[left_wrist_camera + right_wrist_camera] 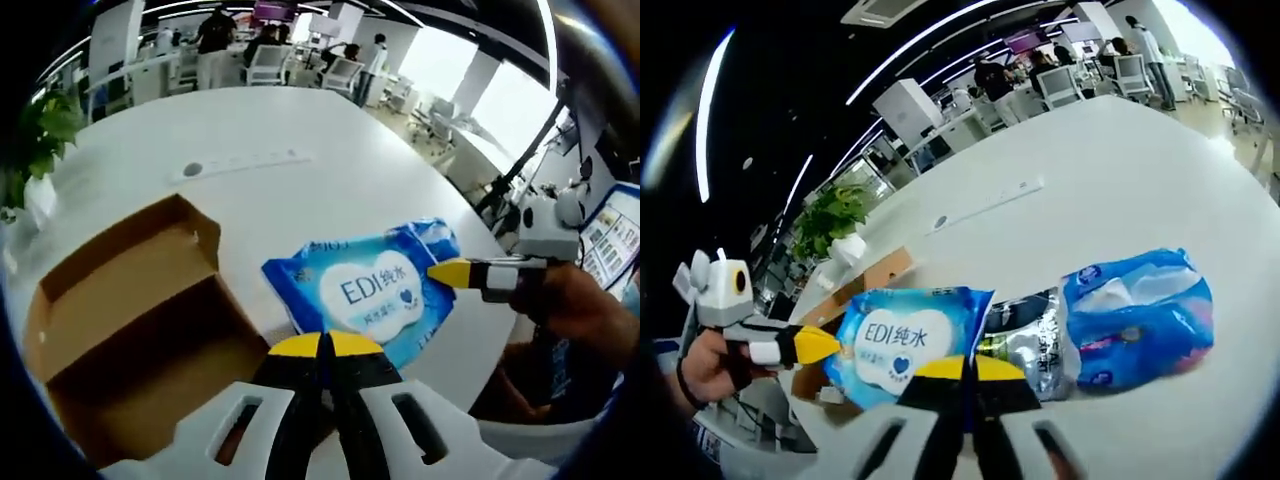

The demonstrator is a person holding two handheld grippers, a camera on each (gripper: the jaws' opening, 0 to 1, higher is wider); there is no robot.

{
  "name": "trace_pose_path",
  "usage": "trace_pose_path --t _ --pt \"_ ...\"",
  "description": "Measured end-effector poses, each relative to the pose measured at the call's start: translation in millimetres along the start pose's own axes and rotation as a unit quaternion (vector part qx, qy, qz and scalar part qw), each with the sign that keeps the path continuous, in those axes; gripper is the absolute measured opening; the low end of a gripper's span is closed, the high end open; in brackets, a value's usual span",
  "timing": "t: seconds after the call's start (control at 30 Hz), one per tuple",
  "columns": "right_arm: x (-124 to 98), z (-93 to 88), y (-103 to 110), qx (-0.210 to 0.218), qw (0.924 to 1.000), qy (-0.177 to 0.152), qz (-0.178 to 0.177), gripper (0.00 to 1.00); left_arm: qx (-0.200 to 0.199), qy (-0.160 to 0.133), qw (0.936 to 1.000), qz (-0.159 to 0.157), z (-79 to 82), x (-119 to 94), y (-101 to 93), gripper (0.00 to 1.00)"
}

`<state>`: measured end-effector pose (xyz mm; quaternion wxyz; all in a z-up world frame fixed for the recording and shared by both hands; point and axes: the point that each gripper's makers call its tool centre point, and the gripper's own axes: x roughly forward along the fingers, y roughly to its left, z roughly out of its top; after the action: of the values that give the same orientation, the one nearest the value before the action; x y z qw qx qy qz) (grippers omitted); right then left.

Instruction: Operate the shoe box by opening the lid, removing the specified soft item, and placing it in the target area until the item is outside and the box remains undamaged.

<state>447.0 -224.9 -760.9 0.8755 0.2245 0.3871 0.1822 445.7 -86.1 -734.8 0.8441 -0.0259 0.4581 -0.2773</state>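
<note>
The blue wet-wipes pack (365, 292) with a white label hangs just right of the open cardboard shoe box (120, 300), outside it. My left gripper (325, 345) is shut, its yellow tips pinching the pack's near edge. From the right, my right gripper (450, 272), held by a hand, is shut on the pack's far corner. In the right gripper view the pack (902, 340) faces the camera with my right gripper (965, 368) shut at its lower right corner. There the left gripper (812, 343) meets its left edge and the box (875, 272) shows behind it.
On the round white table (1120, 190), a second blue pack (1140, 318) and a silver-and-dark pack (1032, 348) lie right of the held one. A potted plant (840, 225) stands at the table's edge. Chairs and people are far behind.
</note>
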Motion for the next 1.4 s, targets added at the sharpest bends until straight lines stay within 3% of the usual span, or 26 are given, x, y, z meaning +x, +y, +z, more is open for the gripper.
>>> trace_pose_path --t 0.4,0.83,1.07,1.4 --pt "16 -0.4 -22 -0.003 0.9997 0.013 -0.019 0.0 -0.006 0.018 0.9998 -0.006 -6.2 24 1.9 0.0" --pt "36 -5.0 -35 0.005 0.9995 0.022 -0.022 0.0 0.014 0.037 0.9992 -0.005 -10.0 43 11.0 0.0" --pt "41 -11.1 -44 0.007 0.9992 0.028 -0.028 0.0 0.058 0.052 0.997 0.001 -13.6 56 12.1 0.0" --pt "45 -8.7 -47 -0.005 0.9989 0.019 -0.043 0.0 0.07 0.059 0.9957 0.009 -17.8 64 14.7 0.0"
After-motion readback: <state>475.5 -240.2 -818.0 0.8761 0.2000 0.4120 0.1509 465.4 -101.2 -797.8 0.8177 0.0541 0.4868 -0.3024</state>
